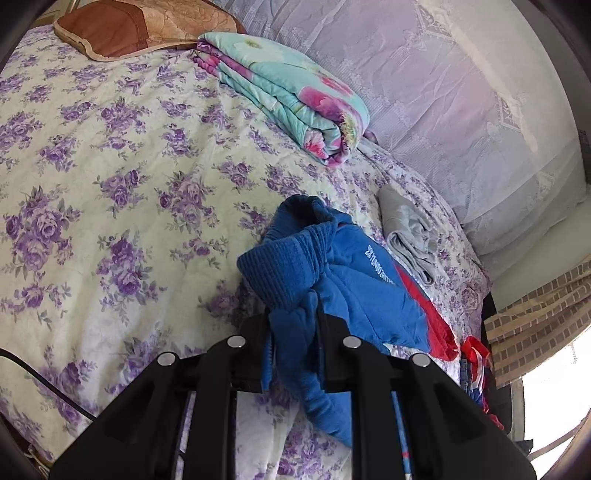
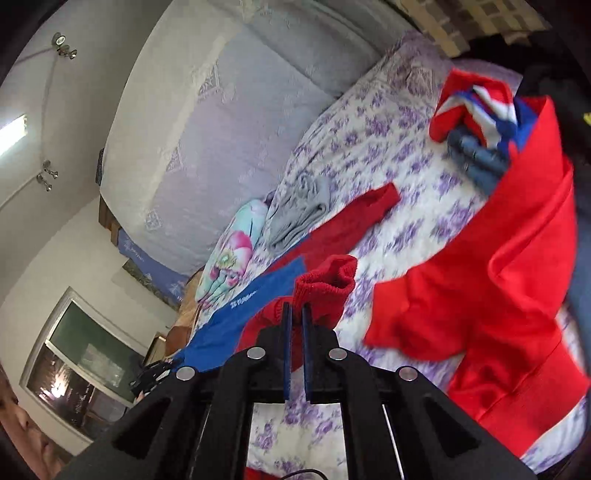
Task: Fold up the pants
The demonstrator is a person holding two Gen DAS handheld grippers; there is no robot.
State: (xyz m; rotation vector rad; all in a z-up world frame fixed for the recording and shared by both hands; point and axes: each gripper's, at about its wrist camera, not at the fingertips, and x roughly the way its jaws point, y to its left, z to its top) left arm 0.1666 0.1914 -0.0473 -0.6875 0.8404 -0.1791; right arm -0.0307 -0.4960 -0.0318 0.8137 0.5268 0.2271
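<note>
The pants are blue and red track pants. In the left wrist view my left gripper is shut on the blue ribbed cuff and holds it above the bed; the blue leg with its red side stripe trails to the right. In the right wrist view my right gripper is shut on the red ribbed cuff. The red leg drapes over the bed to the right, and the blue leg lies to the left.
The bed has a purple floral quilt. A folded turquoise floral blanket and a brown pillow lie at the far side. Folded grey cloth lies beside the pants. Other clothes are piled at the bed edge.
</note>
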